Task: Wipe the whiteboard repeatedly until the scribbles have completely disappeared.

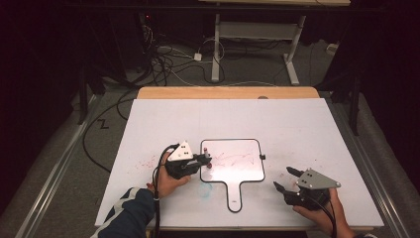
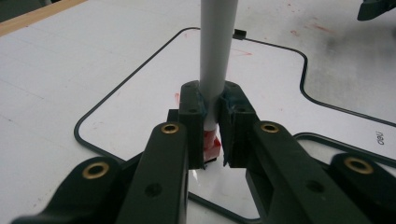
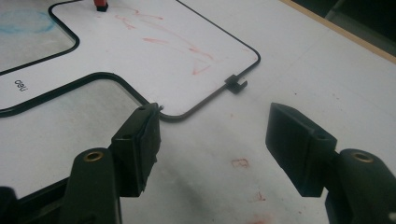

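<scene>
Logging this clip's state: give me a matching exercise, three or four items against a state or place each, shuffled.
Column one:
1. left gripper
2. right gripper
3. paddle-shaped whiteboard
4. small black clip

Column two:
A. open, holding nothing
B. on the whiteboard's edge
C. shut on a marker
D. flat on the table, faint red marks on it

Pairs: 1-C, 2-A, 3-D, 4-B

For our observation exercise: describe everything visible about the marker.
The marker has a smooth grey-white barrel, plastic by its look, and a red tip. It stands nearly upright, tip down on the whiteboard near its left edge. The left tongs are shut on its lower end. Its top is out of frame.
</scene>
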`<state>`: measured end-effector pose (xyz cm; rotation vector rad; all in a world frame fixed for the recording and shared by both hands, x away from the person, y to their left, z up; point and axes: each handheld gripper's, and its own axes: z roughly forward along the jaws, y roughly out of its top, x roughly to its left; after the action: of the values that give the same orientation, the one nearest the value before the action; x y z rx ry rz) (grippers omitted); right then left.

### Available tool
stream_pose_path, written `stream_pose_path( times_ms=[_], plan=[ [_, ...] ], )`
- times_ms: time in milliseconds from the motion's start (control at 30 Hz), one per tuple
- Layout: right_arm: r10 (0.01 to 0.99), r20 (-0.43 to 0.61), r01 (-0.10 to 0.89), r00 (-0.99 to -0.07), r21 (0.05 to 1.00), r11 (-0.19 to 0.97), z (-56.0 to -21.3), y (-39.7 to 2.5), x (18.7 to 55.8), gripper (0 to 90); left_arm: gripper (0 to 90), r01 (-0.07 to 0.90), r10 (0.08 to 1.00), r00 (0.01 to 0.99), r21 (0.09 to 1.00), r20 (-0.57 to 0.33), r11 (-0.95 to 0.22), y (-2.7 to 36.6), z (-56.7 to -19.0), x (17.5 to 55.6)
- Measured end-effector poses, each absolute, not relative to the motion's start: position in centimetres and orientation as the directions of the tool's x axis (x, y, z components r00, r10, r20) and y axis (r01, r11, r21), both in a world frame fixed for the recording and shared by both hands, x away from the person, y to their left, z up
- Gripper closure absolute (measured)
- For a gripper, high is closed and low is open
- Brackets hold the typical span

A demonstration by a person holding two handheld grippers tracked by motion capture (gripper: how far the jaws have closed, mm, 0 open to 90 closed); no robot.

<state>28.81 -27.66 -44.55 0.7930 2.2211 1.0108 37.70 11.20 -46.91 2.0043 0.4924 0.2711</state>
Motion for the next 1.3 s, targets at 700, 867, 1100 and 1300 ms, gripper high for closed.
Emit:
stream_pose_path(
  times_ms=[700,867,1100,1300],
  plan=[
    [0.695,-0.254,0.274,-0.672,0.787,0.553,-44.6,-27.7,28.7,36.4,79.1,0.168,0.38,0.924,0.864,0.028,-0.474,5.5,-46.1,39.4],
    [0.704,-0.252,0.278,-0.664,0.79,0.546,-44.5,-27.9,28.7,36.3,79.2,0.189,0.416,0.909,0.862,0.028,-0.471,8.4,-46.2,39.3],
    [0.695,-0.261,0.275,-0.67,0.782,0.559,-44.6,-27.6,28.8,36.3,79.1,0.223,0.494,0.869,0.873,0.024,-0.434,11.3,-46.6,39.9],
    [0.689,-0.26,0.275,-0.676,0.778,0.564,-44.8,-27.2,29.1,36.4,79.2,0.215,0.484,0.875,0.877,0.023,-0.43,8.9,-46.6,40.3]
  ],
)
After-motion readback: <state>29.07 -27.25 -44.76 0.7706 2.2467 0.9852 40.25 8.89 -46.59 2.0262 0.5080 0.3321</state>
